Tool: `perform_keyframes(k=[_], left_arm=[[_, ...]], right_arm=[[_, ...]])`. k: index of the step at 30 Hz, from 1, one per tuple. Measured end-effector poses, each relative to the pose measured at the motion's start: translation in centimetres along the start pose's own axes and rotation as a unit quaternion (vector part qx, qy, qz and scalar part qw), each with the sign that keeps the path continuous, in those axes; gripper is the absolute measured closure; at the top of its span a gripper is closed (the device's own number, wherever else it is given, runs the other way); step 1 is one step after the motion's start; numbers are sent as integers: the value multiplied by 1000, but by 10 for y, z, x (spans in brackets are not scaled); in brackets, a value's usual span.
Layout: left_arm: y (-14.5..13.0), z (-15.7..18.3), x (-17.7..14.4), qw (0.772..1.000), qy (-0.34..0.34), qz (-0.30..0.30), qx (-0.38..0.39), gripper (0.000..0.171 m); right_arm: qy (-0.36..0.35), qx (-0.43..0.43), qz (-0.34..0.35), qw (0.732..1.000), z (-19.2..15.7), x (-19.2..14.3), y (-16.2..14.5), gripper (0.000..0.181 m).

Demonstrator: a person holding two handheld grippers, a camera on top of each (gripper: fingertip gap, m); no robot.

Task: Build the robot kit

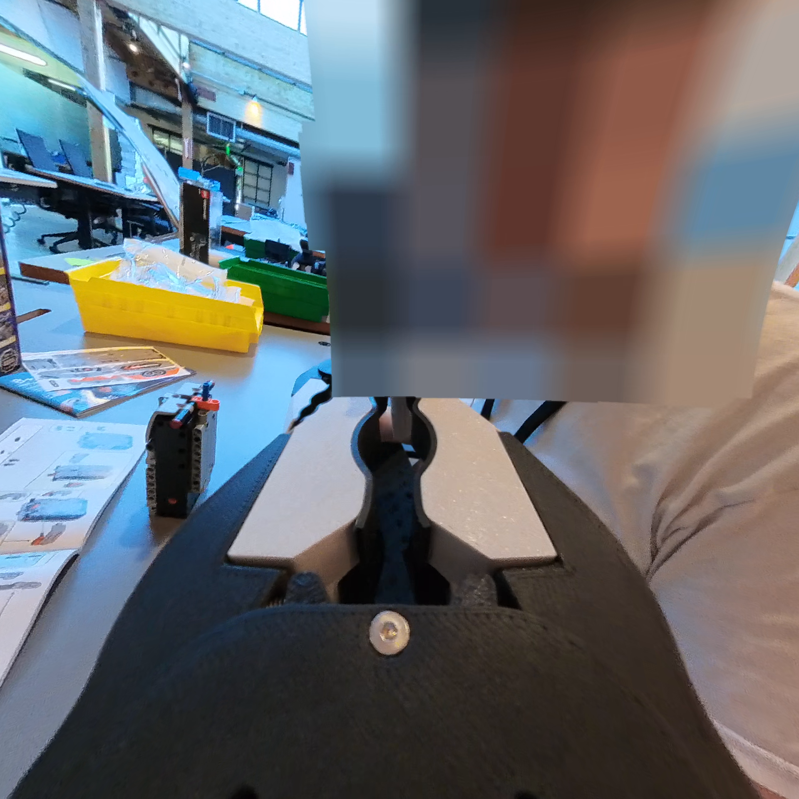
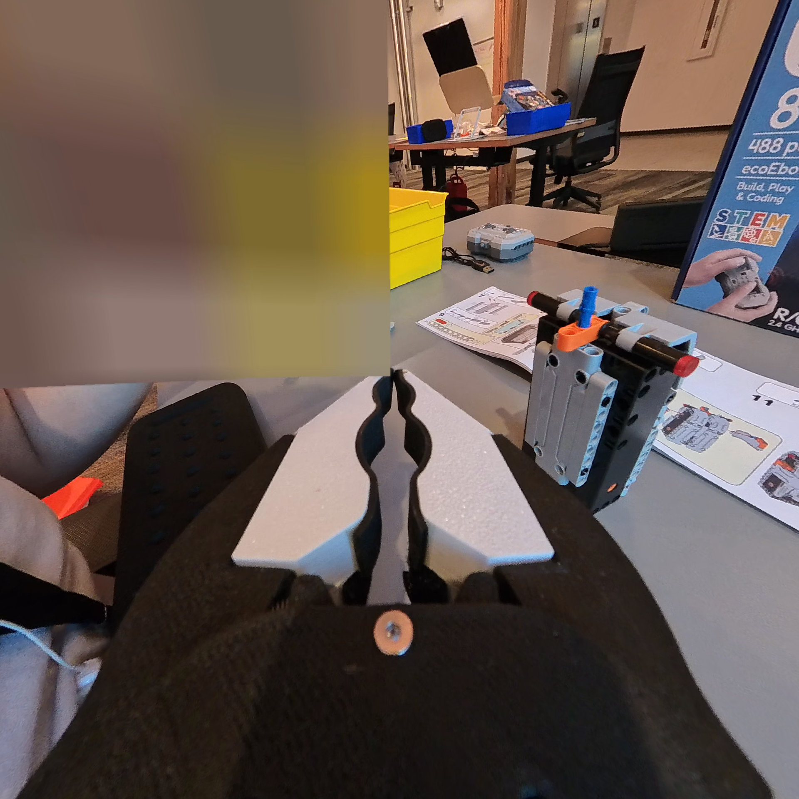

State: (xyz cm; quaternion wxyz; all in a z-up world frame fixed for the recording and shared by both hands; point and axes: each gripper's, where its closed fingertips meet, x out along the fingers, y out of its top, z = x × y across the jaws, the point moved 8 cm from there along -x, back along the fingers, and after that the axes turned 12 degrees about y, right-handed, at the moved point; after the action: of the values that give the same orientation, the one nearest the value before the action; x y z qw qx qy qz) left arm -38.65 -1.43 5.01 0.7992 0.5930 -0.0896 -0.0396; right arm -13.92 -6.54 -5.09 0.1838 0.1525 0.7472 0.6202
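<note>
The left gripper (image 1: 394,421) hangs over the bench (image 1: 259,389) edge with its jaws pinched narrow on a small grey piece (image 1: 400,417), the brick-built assembly (image 1: 181,449) standing upright just to its left. The right gripper (image 2: 394,380) has its jaws closed tip to tip on nothing, with that same assembly (image 2: 605,406) upright on the instruction booklet (image 2: 713,415) just to its right, near a yellow bin (image 2: 415,238).
</note>
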Motion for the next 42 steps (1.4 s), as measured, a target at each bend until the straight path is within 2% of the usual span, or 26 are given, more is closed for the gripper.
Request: perform_keyframes(k=[4,6,7,9,10,11,15,20,26,31,35,39,42], left_arm=[[5,-5,2,999,44,-12,1,167],[7,-16,1,991,128,-36,0,167],[6,-23,1,982,180,-58,2,167],[2,-42,-2,945,311,-105,-12,167],[-2,-49,-3,928,349,-126,-17,166],[-7,-52,0,923,357,-142,-18,166],[-25,-58,11,924,338,-175,-31,166],[-35,-62,17,927,328,-180,-40,166],[-49,-65,24,917,340,-207,-23,166],[-65,-62,44,935,297,-189,-29,166],[-75,-56,58,943,268,-196,23,166],[-80,-51,66,945,253,-207,31,166],[-82,-46,66,945,254,-205,37,166]], right_arm=[[0,0,-7,1000,0,1,-1,181],[-1,1,-8,1000,1,2,-1,181],[-2,2,-8,1000,1,2,-1,181],[-3,4,-9,1000,2,2,-1,181],[-3,5,-10,1000,2,2,-2,181],[-3,6,-10,1000,2,2,-2,181],[-1,4,-15,1000,1,3,-3,181],[-1,6,-17,1000,2,4,-3,181],[-1,6,-19,1000,2,4,-3,181],[-4,5,-20,1000,3,5,-4,181],[-11,-11,-22,1000,3,6,-4,178],[-43,-42,-13,998,3,3,-1,173],[-119,-96,-11,988,11,-14,7,162]])
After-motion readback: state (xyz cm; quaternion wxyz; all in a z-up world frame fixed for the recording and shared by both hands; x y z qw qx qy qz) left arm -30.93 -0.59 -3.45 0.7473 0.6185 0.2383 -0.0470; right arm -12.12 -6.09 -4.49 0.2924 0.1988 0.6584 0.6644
